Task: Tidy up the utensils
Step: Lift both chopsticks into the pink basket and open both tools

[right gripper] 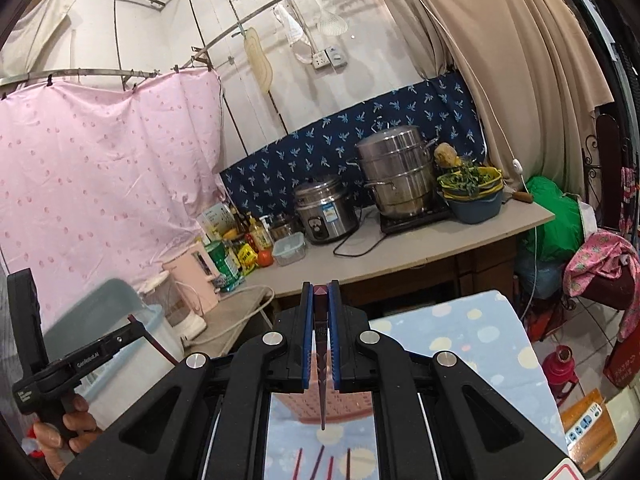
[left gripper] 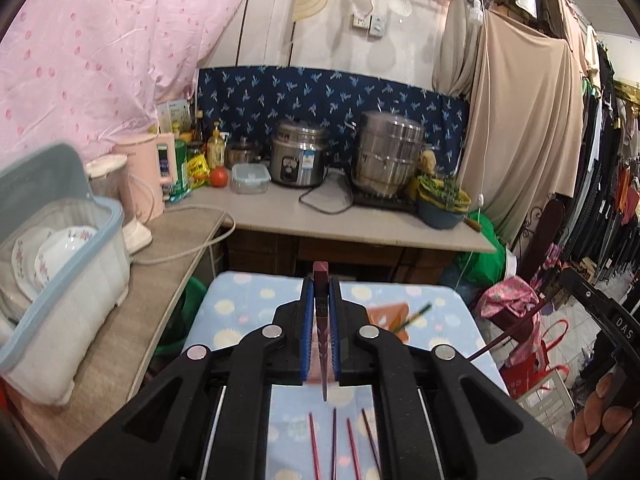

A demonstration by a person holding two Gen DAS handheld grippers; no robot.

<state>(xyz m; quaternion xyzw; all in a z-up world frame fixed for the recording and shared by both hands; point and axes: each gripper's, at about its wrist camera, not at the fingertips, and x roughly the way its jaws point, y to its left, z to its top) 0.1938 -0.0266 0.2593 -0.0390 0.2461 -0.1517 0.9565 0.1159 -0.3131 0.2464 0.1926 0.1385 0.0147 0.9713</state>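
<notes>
Above the dotted blue tabletop (left gripper: 248,300), the left tool (left gripper: 321,300) and the right tool (right gripper: 321,312) are each pinching one dark red chopstick (left gripper: 321,320) lengthwise, probably lifting a pair, while more chopsticks (left gripper: 314,444) are lying below.

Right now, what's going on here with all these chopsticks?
A person is sorting chopsticks with a hand-held gripper in each hand. The left hand-held gripper is shut on one dark red chopstick, and the right hand-held gripper is shut on another chopstick. Both are lifted above the table with the dotted blue cloth. Several loose chopsticks lie on the cloth below. An orange basket sits under the right one.
</notes>
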